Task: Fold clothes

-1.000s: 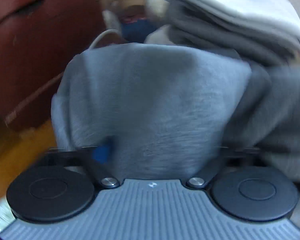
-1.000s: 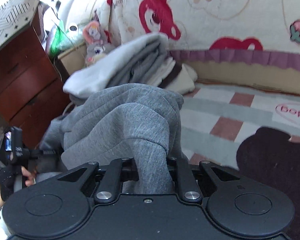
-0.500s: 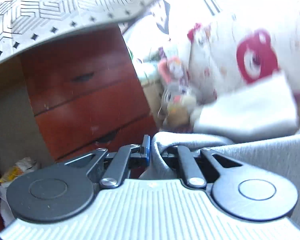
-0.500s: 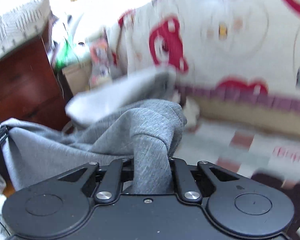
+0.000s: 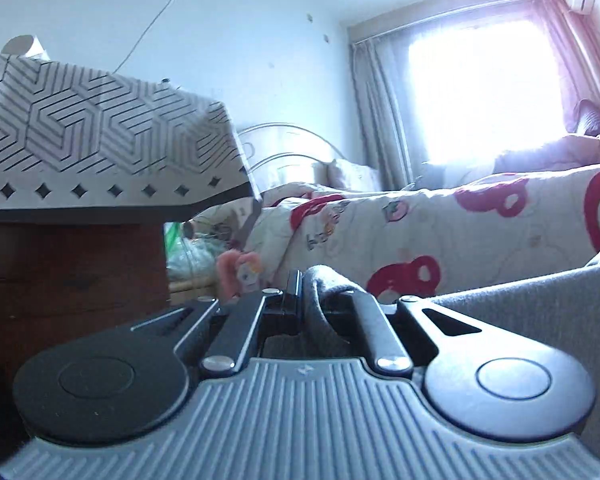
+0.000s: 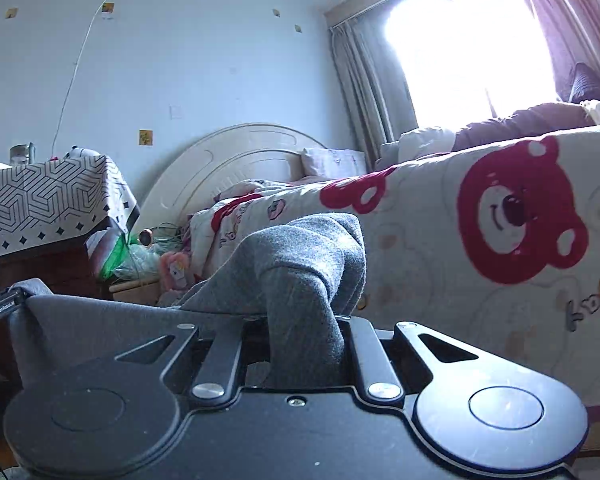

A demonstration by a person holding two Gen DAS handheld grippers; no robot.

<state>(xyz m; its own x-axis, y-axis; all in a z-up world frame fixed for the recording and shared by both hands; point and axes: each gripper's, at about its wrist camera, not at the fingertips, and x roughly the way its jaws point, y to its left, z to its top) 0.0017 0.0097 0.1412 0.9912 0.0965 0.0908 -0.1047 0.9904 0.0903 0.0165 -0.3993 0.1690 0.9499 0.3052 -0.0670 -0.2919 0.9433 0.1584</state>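
My left gripper [image 5: 314,300] is clamped on a rolled edge of the grey garment [image 5: 540,320]; the cloth bunches between the two fingers and runs off to the right of the left wrist view as a taut, flat sheet. My right gripper [image 6: 300,332] is pinched on another fold of the same garment [image 6: 300,264], which humps up above the fingers and drops back down between them. In the right wrist view the cloth stretches away to the left, where the other gripper [image 6: 0,306] grips its far corner, so the garment hangs spread between my two tools, lifted in the air beside the bed.

Behind it runs the bedspread [image 6: 500,240] with red bears, hanging over the side of the bed, and the pale curved headboard [image 6: 236,160] against the wall. To the left stands a dark wooden dresser [image 5: 72,276] topped by a cloth with a geometric pattern [image 5: 100,140]. A pink plush toy [image 6: 176,270] sits between dresser and bed. The curtained window [image 6: 460,48] is blown out bright.
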